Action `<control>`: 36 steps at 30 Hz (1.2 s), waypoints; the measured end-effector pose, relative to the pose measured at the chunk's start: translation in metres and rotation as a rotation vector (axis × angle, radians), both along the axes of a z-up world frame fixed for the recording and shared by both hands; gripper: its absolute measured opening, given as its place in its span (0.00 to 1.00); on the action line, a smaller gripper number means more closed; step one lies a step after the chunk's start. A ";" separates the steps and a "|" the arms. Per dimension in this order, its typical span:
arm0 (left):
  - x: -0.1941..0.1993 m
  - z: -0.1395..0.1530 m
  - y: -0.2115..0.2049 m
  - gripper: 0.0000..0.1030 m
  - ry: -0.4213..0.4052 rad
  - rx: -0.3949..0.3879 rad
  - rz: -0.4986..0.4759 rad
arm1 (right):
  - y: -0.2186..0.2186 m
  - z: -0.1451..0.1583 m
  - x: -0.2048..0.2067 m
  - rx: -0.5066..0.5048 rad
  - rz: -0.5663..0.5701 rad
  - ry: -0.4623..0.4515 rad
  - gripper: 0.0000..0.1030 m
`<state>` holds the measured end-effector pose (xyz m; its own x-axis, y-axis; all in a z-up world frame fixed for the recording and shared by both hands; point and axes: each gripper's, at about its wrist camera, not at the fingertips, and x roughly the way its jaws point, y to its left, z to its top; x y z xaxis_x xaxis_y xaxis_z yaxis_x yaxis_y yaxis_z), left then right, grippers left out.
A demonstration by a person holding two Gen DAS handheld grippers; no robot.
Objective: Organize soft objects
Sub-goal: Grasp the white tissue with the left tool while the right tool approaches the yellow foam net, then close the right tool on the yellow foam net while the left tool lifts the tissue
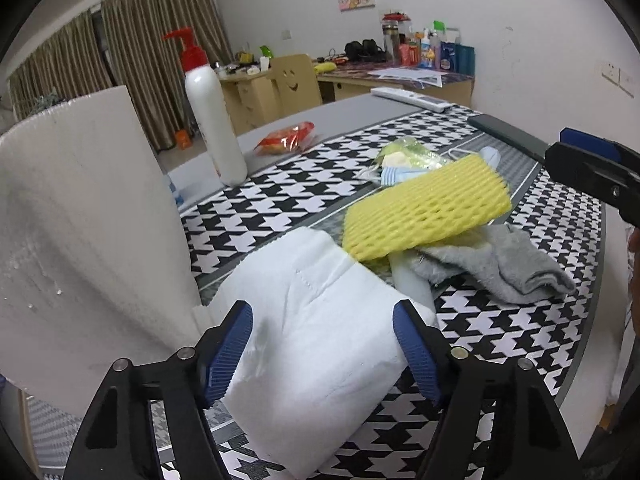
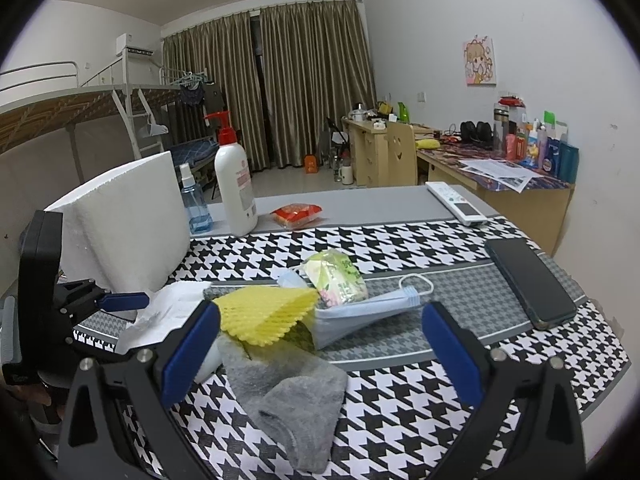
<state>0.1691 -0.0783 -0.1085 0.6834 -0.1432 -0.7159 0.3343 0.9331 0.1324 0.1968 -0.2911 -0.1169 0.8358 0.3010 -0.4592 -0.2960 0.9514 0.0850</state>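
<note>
Soft objects sit heaped mid-frame on the tabletop [image 2: 400, 400], unsorted; my left tool [image 1: 323, 354] straddles the white cloth [image 1: 320, 344], jaws wide; my right tool [image 2: 320, 344] hovers wide over the grey sock [image 2: 292, 396]; sorting looks barely begun.

Even indoor light, perhaps overhead, fisheye-warped edges

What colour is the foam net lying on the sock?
Yellow. The foam net lies partly over the grey sock; the left wrist view shows it best.
</note>
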 end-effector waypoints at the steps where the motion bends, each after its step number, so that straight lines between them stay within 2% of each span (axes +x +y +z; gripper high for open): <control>1: 0.001 -0.001 0.000 0.68 0.006 0.001 -0.005 | 0.000 -0.001 0.001 -0.004 0.001 0.003 0.99; 9: 0.011 -0.012 0.007 0.63 0.074 -0.009 0.013 | -0.003 -0.004 0.011 -0.006 -0.022 0.038 0.99; 16: 0.015 -0.014 0.012 0.63 0.101 -0.049 0.009 | 0.013 -0.004 0.017 -0.024 0.026 0.044 0.99; 19: 0.015 -0.013 0.014 0.58 0.117 -0.077 -0.003 | 0.019 -0.005 0.020 -0.007 0.053 0.056 0.99; 21: 0.013 -0.013 0.012 0.52 0.111 -0.074 -0.017 | 0.023 -0.006 0.021 -0.007 0.073 0.064 0.99; 23: 0.010 -0.012 0.009 0.40 0.107 -0.072 -0.045 | 0.028 -0.009 0.023 -0.006 0.093 0.082 0.99; 28: 0.006 -0.012 0.004 0.22 0.105 -0.073 -0.084 | 0.034 -0.014 0.023 0.005 0.116 0.112 0.99; 31: 0.004 -0.012 0.002 0.10 0.104 -0.075 -0.103 | 0.036 -0.016 0.023 0.012 0.126 0.136 0.91; 32: 0.005 -0.011 0.003 0.06 0.106 -0.079 -0.102 | 0.037 -0.016 0.024 0.011 0.129 0.147 0.85; 36: 0.005 -0.010 0.008 0.04 0.103 -0.101 -0.088 | 0.039 -0.021 0.027 0.028 0.137 0.204 0.65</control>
<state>0.1743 -0.0699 -0.1187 0.5887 -0.2741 -0.7604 0.4225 0.9064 0.0003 0.2240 -0.2525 -0.1382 0.6770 0.4204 -0.6041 -0.3964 0.8999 0.1819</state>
